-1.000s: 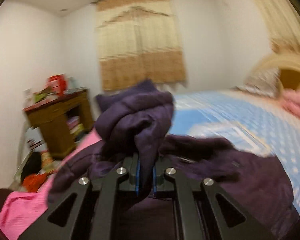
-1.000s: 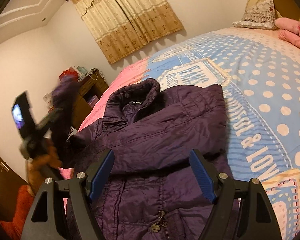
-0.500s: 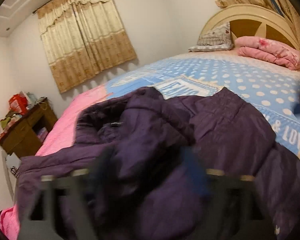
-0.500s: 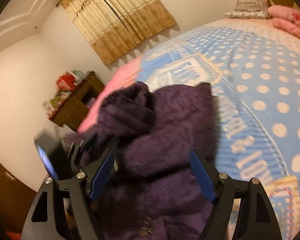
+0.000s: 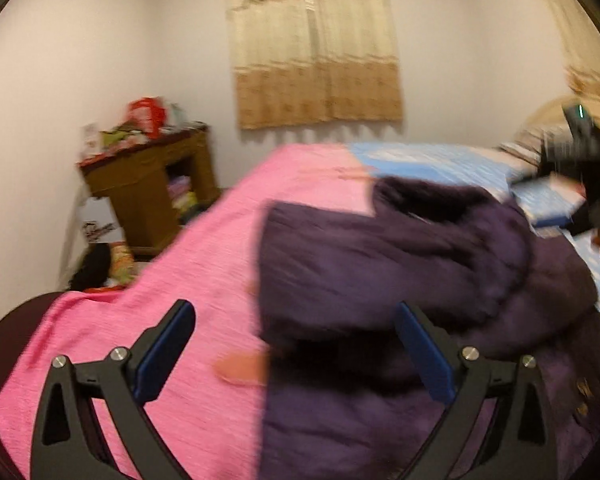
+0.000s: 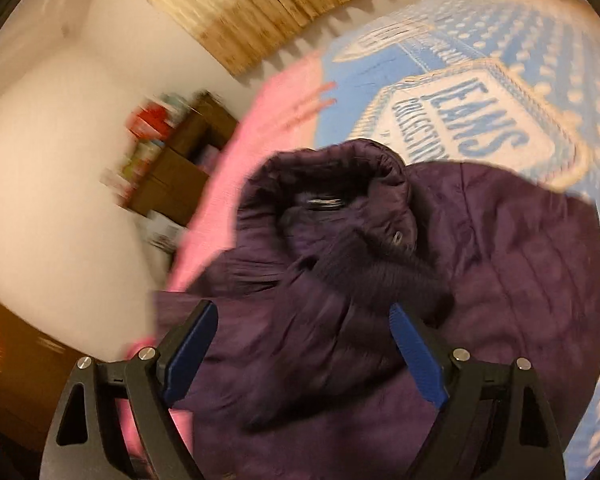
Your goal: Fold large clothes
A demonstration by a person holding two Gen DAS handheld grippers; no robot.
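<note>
a dark purple jacket lies on the bed, by the pink edge of the bedspread, collar toward the curtain wall and one sleeve folded across its front. the left gripper has its jaws opening wide, nothing pinched between them. the right gripper is opening too, empty, above the jacket's front. a wooden cabinet stands beside the bed.

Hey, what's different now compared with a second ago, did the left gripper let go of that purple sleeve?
Yes. The left gripper, shut on the jacket's sleeve a second ago, has released it; its jaws are opening, nothing between them. The sleeve now lies folded across the jacket's chest. The right gripper stayed empty, jaws opening. The jacket remains on the bed.
</note>
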